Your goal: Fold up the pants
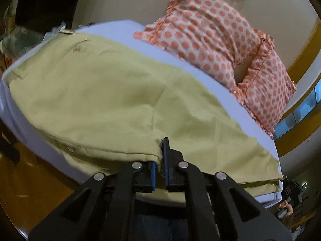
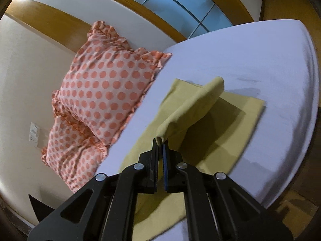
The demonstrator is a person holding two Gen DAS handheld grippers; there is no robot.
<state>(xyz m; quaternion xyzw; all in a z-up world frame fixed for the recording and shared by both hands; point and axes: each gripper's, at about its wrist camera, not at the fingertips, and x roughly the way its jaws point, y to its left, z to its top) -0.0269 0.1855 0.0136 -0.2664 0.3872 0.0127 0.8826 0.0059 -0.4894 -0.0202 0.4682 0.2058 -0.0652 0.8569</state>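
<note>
Yellow-green pants [image 1: 96, 92] lie spread on a white bed [image 1: 120, 28]. My left gripper [image 1: 159, 150] is shut on a pinch of the pants' near edge, the fabric caught between its blue pads. In the right wrist view the pants [image 2: 230, 120] lie flat on the bed [image 2: 260, 60], and my right gripper [image 2: 160, 144] is shut on a hem, holding a fold of cloth lifted above the flat layer. The right gripper [image 1: 291, 188] shows small at the far right of the left wrist view.
Two pillows with orange dots [image 1: 210, 40] lean on the wall at the bed's head; they also show in the right wrist view [image 2: 104, 84]. A wooden-framed window [image 2: 180, 0] is behind the bed. Wooden floor [image 1: 30, 180] lies beside the bed.
</note>
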